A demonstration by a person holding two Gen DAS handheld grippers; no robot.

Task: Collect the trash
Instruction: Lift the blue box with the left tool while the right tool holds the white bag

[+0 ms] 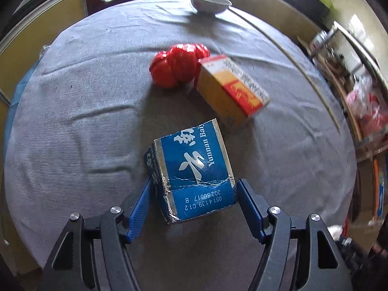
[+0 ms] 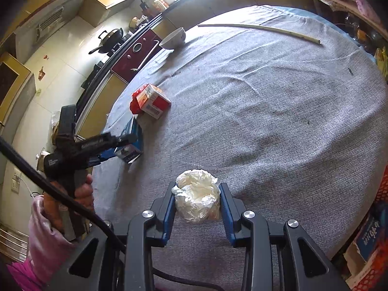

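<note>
In the left wrist view my left gripper [image 1: 192,188] is shut on a dented blue carton [image 1: 194,167], its blue pads pressed to the carton's two sides near the bottom end. The carton tilts over the grey cloth. Beyond it lie a crumpled red wrapper [image 1: 178,66] and a yellow and red box [image 1: 230,88], touching each other. The right wrist view shows my right gripper [image 2: 197,186] shut on a crumpled white wad [image 2: 196,198] just above the cloth. The same view shows the left gripper [image 2: 126,140] on the blue carton [image 2: 132,131] at the table's left edge, held by a hand in a pink sleeve.
A round table under a grey cloth [image 2: 266,109] fills both views. A white bowl [image 2: 173,38] stands at its far edge and a long pale stick [image 2: 262,30] lies across the far side. Kitchen cabinets and a stove lie beyond. A cardboard box [image 2: 368,240] sits low at the right.
</note>
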